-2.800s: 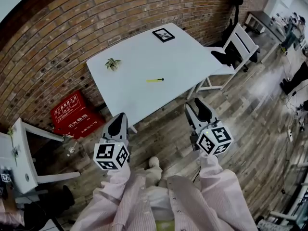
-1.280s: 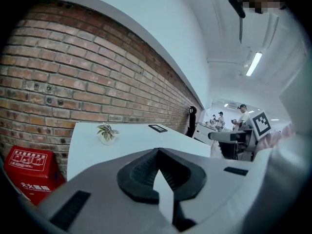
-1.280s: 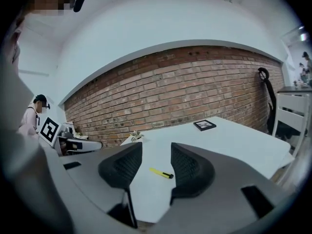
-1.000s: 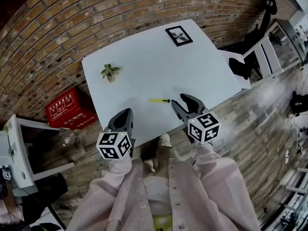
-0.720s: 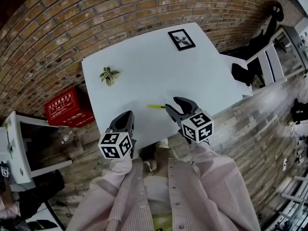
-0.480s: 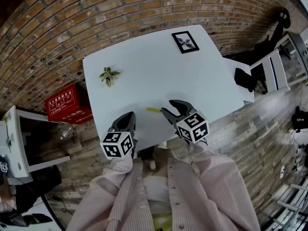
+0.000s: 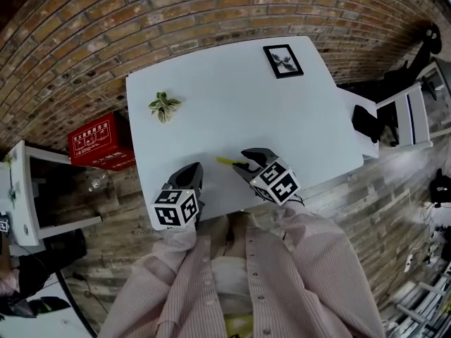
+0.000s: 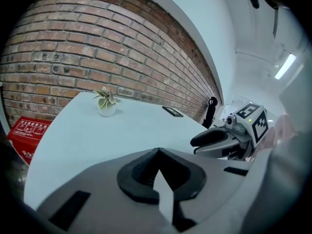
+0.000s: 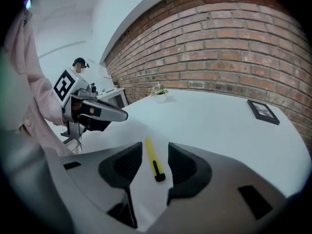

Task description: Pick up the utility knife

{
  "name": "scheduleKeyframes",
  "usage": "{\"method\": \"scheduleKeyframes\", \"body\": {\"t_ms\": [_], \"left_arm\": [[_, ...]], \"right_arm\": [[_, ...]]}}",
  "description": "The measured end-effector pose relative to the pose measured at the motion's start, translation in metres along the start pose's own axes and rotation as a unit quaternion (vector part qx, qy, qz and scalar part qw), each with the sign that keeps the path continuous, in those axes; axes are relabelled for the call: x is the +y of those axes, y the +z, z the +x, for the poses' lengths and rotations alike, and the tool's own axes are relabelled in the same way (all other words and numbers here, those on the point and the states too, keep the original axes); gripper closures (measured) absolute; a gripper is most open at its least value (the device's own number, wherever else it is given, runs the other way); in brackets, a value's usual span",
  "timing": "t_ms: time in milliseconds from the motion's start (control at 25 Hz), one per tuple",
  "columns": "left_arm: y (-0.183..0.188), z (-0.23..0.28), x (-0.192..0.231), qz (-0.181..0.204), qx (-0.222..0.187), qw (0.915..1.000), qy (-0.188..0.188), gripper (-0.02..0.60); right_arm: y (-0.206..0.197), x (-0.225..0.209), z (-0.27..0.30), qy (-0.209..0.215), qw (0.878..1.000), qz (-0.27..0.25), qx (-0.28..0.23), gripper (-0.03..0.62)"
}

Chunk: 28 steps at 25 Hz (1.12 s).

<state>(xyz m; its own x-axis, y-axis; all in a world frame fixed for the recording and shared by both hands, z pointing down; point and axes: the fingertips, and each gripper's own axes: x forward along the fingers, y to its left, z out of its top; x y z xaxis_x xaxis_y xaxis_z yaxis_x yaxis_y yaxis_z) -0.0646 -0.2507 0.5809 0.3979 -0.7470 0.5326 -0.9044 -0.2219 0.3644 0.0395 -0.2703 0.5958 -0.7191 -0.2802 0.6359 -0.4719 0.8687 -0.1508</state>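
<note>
A yellow utility knife [image 7: 227,161] with a black end lies on the white table [image 7: 232,97] near its front edge. My right gripper [image 7: 244,163] is open and low over the table, its tips at the knife's near end. In the right gripper view the knife [image 9: 152,157] lies on the tabletop between the two spread jaws of the right gripper [image 9: 154,153], black end nearest, and neither jaw touches it. My left gripper [image 7: 191,170] hovers at the table's front edge, left of the knife, shut and empty. In its own view the left gripper [image 8: 158,156] has its jaws closed together.
A small potted plant [image 7: 163,105] stands at the table's far left and a black picture frame [image 7: 283,60] lies at the far right. A brick wall runs behind. On the floor sit a red box [image 7: 99,143], a white side table [image 7: 21,203] and a white chair [image 7: 402,111].
The person has walked up to the table. My right gripper has moved forward and left until its open jaws flank the knife. The left gripper has reached the table's front edge.
</note>
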Motion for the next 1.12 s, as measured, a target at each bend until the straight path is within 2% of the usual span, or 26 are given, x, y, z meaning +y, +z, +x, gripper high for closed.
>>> {"method": "scheduleKeyframes", "body": {"t_ms": [360,480,720,1120], "left_arm": [[-0.010,0.010,-0.002,-0.001,0.037,0.9990,-0.024,0.589],[-0.011,0.014,-0.004,0.001,0.043,0.9986,-0.032,0.589],[-0.015,0.018,-0.006,0.001,0.050,0.9980,-0.038,0.589],[-0.014,0.016,-0.006,0.002,0.044,0.9985,-0.033,0.589]], "right_arm": [[-0.022,0.007,0.016,0.025,0.997,-0.025,0.072,0.424],[-0.028,0.004,0.019,0.022,0.995,-0.033,0.092,0.425],[-0.031,0.003,0.021,0.019,0.992,-0.052,0.112,0.431],[-0.033,0.003,0.019,0.013,0.988,-0.084,0.125,0.503]]}}
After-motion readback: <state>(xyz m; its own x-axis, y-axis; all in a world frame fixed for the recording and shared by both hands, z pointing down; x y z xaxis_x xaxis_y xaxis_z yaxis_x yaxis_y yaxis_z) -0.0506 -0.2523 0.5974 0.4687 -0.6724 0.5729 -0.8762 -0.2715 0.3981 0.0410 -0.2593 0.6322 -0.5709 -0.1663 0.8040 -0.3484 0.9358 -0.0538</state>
